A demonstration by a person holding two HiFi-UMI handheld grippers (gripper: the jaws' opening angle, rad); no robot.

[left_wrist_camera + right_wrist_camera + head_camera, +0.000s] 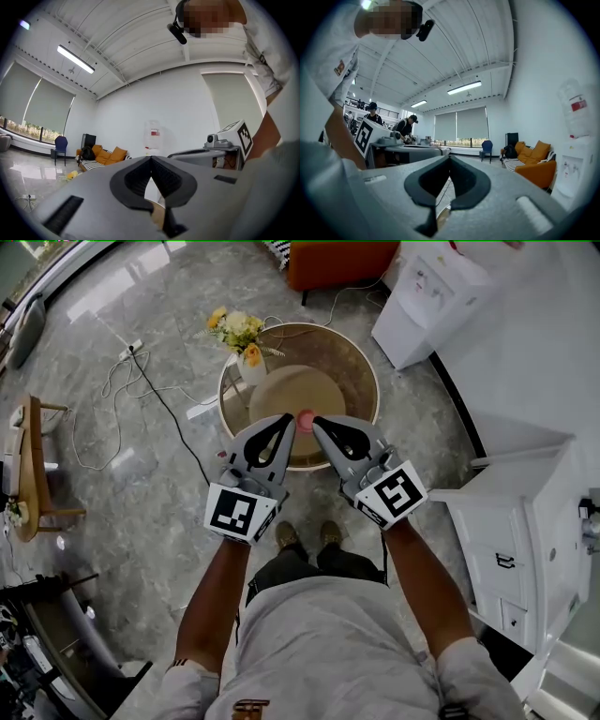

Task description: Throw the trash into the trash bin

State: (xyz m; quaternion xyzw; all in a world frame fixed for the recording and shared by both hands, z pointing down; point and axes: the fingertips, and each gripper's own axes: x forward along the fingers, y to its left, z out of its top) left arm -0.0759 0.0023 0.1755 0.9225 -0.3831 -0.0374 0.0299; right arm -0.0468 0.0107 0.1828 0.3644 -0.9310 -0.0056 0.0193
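Note:
A small pink thing (306, 416) lies on the round wooden table (356, 367) in the head view, the only likely piece of trash I see. My left gripper (290, 418) and right gripper (316, 422) are held side by side, pointing level, and their tips flank the pink thing in the picture; how far above it they are I cannot tell. In the left gripper view the left gripper (151, 159) has its jaws meeting at the tip with nothing between them. The right gripper (449, 158) looks the same in its own view. No trash bin shows.
A vase of yellow flowers (239, 334) stands on the table's left edge. Cables (141, 371) trail over the grey floor at left. A white water dispenser (427, 296) and an orange sofa (342, 261) stand behind, a white cabinet (511, 540) at right, and a wooden stand (37, 465) at far left.

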